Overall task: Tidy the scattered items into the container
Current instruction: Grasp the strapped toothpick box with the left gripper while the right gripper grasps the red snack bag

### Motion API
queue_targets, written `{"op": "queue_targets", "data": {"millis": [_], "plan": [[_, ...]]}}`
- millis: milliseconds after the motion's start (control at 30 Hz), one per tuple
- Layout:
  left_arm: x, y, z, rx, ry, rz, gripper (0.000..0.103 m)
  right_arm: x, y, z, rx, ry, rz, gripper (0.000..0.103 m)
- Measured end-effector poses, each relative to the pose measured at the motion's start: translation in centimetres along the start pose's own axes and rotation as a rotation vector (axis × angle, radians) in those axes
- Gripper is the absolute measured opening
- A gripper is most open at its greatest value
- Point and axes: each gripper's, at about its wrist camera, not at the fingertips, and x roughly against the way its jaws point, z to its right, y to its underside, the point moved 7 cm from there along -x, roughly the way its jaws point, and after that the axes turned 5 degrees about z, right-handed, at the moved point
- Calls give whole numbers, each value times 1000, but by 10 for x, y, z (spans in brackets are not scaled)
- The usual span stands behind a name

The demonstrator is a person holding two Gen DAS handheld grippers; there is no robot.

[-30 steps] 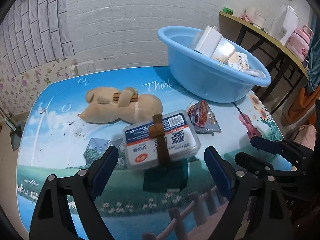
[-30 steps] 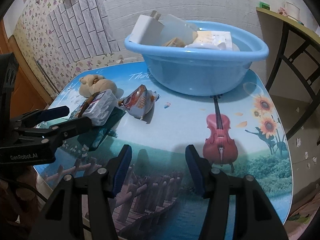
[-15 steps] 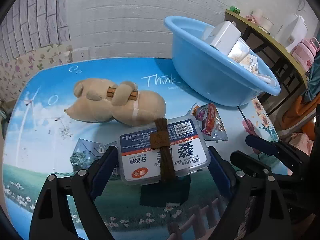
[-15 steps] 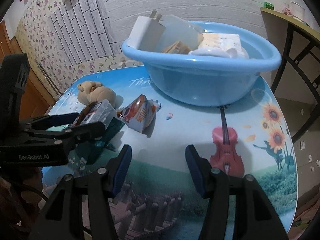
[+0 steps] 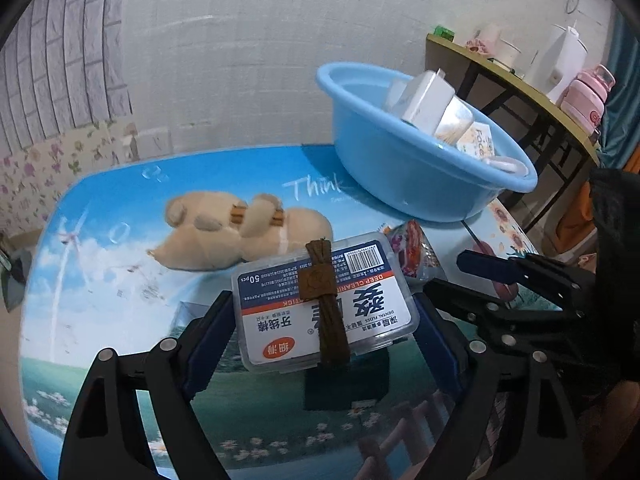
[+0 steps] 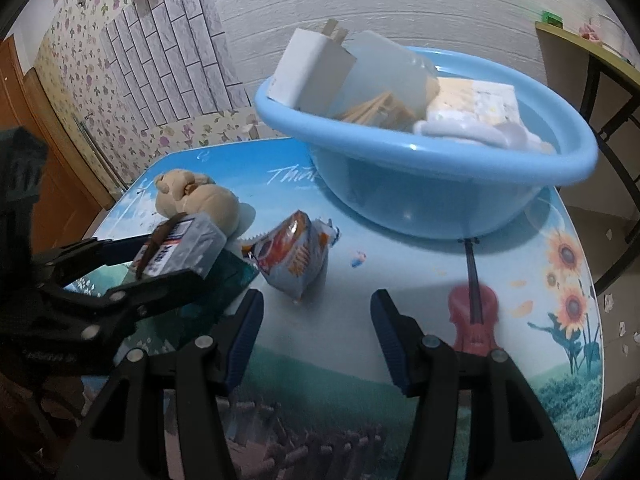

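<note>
A clear dental floss box [image 5: 360, 312] with a brown strap across it rests on a dark green block [image 5: 348, 384]. My left gripper [image 5: 322, 304] has its blue pads against the box's two short ends; from the right wrist view the left gripper [image 6: 172, 260] clamps the floss box [image 6: 180, 248]. A tan plush toy [image 5: 240, 236] lies just behind the box. A snack packet [image 6: 292, 256] lies to its right. My right gripper [image 6: 316, 300] is open with nothing in it, just in front of the packet. The blue basin [image 6: 420, 200] stands behind, holding several boxes.
The table [image 6: 400, 264] has a glossy picture top with a rounded front edge. At the far right stands a side table [image 5: 520, 80] with a pink bottle [image 5: 588, 96] and a white jug. Brick and floral wallpaper close off the back and left.
My left gripper moved forward until the floss box came between its fingers, and the pads now meet its ends. My right gripper slid forward towards the snack packet and basin.
</note>
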Motion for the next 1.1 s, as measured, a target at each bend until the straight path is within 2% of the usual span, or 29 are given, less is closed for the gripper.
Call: {"op": "queue_targets", "data": {"millis": [233, 267, 300, 333, 500, 700, 867, 1100], "plan": [[12, -1, -20, 10, -51, 16, 86, -17, -9, -9, 14, -14, -14, 55], [13, -1, -23, 13, -56, 17, 86, -19, -8, -10, 14, -18, -20, 53], [15, 0, -26, 16, -62, 17, 86, -21, -8, -11, 14, -24, -25, 42], [16, 1, -27, 18, -65, 16, 86, -22, -8, -12, 16, -33, -34, 37], [24, 4, -30, 20, -78, 25, 86, -16, -4, -15, 28, -43, -30, 25], [39, 6, -27, 12, -92, 44, 86, 3, 1, -14, 27, -40, -13, 23], [50, 11, -23, -28, -158, 54, 86, 27, 9, -10, 27, -16, 11, 23], [60, 31, -25, -33, -192, 21, 86, 57, 26, 3, 13, 28, 13, 23]]}}
